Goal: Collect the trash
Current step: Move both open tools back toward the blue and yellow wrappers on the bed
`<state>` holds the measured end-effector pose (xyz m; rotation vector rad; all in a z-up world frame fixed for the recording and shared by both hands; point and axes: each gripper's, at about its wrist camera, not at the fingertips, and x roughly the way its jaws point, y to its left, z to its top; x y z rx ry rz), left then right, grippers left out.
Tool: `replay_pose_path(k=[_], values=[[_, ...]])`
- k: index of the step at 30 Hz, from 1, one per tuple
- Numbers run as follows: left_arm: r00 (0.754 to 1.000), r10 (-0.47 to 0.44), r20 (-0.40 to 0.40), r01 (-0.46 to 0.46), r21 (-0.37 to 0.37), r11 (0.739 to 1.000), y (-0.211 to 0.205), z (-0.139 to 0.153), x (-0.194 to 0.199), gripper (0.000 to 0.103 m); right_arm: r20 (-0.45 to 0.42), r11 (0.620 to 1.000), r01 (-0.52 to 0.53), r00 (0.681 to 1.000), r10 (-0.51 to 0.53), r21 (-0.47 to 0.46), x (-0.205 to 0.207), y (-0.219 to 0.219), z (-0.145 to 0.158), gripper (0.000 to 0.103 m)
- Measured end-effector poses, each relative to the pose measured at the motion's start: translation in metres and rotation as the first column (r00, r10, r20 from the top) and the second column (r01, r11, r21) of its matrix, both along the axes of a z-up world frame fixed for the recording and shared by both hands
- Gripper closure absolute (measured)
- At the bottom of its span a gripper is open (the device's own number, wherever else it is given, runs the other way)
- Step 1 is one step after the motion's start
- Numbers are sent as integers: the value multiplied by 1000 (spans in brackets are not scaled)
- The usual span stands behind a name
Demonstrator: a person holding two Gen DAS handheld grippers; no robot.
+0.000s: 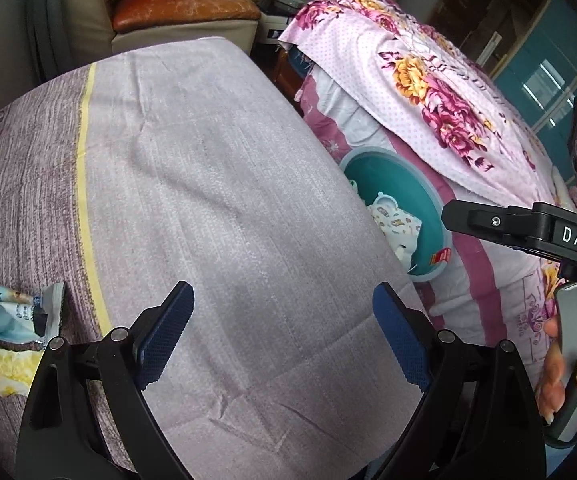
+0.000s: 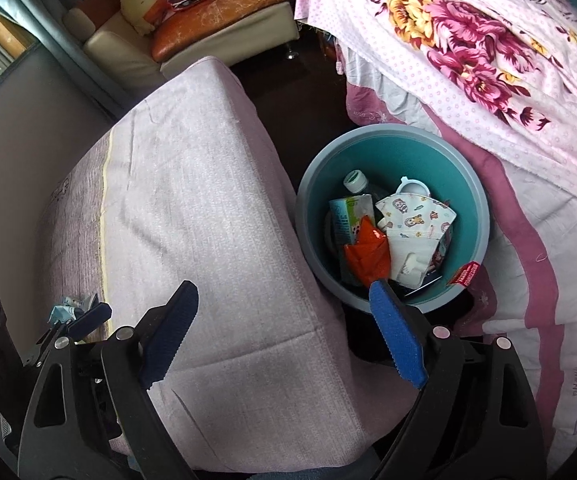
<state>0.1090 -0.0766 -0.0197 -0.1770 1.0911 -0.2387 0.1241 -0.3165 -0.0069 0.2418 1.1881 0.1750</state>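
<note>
Left tool [image 1: 282,334]: jaws wide, nothing between them, above a mauve cloth-covered worktop [image 1: 216,168]. Right tool [image 2: 284,334]: jaws likewise wide and empty, poised over the worktop's edge beside a teal waste bin [image 2: 476,196] standing between the worktop and a floral-draped bed [image 2: 488,60]. In the bin: an orange wrapper [image 2: 368,254], a printed face mask [image 2: 416,216], a green carton [image 2: 346,216] and a bottle cap [image 2: 355,181]. Crumpled blue wrapper [image 1: 12,314] and yellow paper [image 1: 8,370] lie on the worktop, left of the left tool.
</note>
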Motion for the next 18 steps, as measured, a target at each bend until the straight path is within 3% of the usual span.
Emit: replay_pose_path(k=[12,18], values=[[992,129,-9,-129,-13,992,72,2,-39,12,-26,988,-153,988,153,2,-13,77,5,20],[970,243,-23,-243,-14,970,126,-2,-67,12,-40,970,-243,969,243,-6,-20,118,2,20]])
